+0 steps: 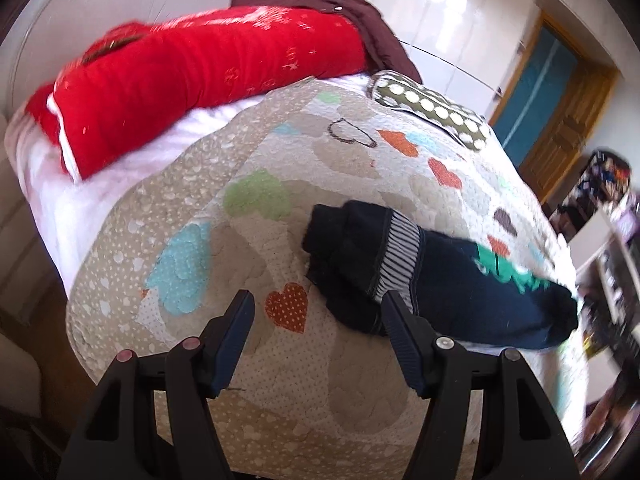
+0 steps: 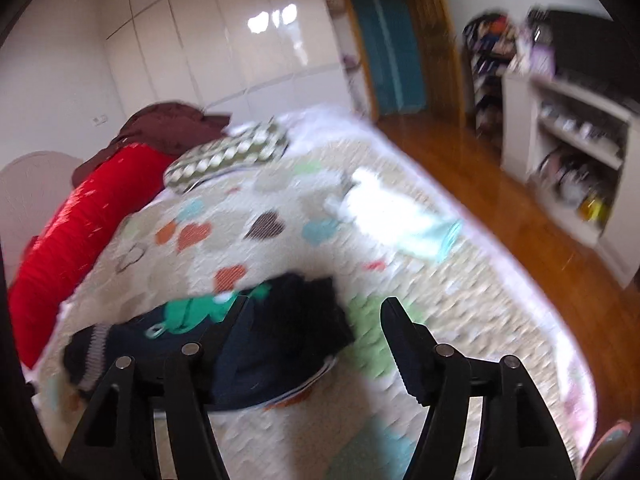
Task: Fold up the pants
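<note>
Bed (image 1: 340, 380) fills both views, covered by a beige quilted bedspread (image 2: 280, 184) patterned with coloured hearts. White glossy wardrobe doors (image 2: 240, 52) stand behind the bed; wooden floor (image 2: 480, 184) runs along its far side in the right wrist view, up to a white open shelf unit (image 2: 568, 136).

Long red bolster pillow (image 1: 208, 80) lies across the head end, a dark maroon garment (image 1: 360, 16) draped over its far end. Olive cushion with white dots (image 1: 436, 112) sits just beside them on the bedspread.

Dark navy pants with a green print and a striped grey-white inner waistband (image 1: 400, 268) lie bunched on the bedspread, partly doubled over, waistband turned outward. A pale white-and-mint garment (image 2: 400, 220) lies apart from them, nearer the floor side; blurred.

Left gripper (image 1: 318, 310): jaws spread wide, holding nothing, above the bedspread; the right-hand finger overlaps the pants' edge in view, contact cannot be told. Right gripper (image 2: 316, 320): jaws likewise wide apart, empty; left-hand finger in front of the pants. Right view motion-blurred.
</note>
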